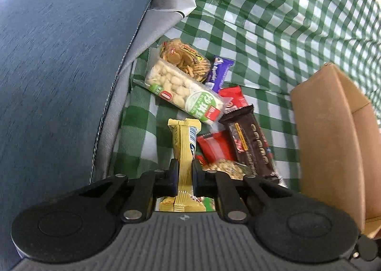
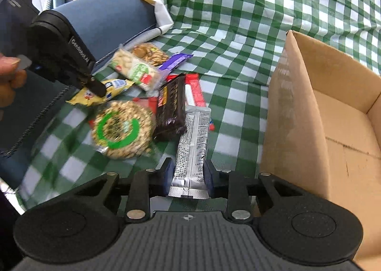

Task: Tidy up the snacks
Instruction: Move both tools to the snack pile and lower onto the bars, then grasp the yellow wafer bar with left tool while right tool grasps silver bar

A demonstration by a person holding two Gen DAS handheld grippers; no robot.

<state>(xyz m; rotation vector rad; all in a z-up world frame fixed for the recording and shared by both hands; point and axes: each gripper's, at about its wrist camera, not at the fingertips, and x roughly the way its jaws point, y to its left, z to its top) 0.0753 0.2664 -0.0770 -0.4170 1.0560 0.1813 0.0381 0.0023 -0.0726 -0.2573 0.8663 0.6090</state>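
In pile, left gripper [image 1: 185,176] clamps yellow bar [image 1: 184,142], end hidden; right gripper [image 2: 188,176] clamps silver packet [image 2: 194,142], label unreadable

A green-and-white checked cloth [image 2: 238,8] covers the surface. Between the black left gripper's [image 1: 185,171] fingers sits a gold-yellow wrapper [image 1: 184,147] with a blue-and-white patch. Between the black right gripper's [image 2: 189,171] fingers is a silver packet [image 2: 193,142] covered in black print. Ahead of the right gripper lie a dark brown bar [image 2: 171,106], red wrappers [image 2: 196,89], a purple wrapper [image 2: 176,61], and a round seed-speckled snack [image 2: 121,125] bearing a bright green ring. To its right stands a plain tan cardboard box [image 2: 333,94].
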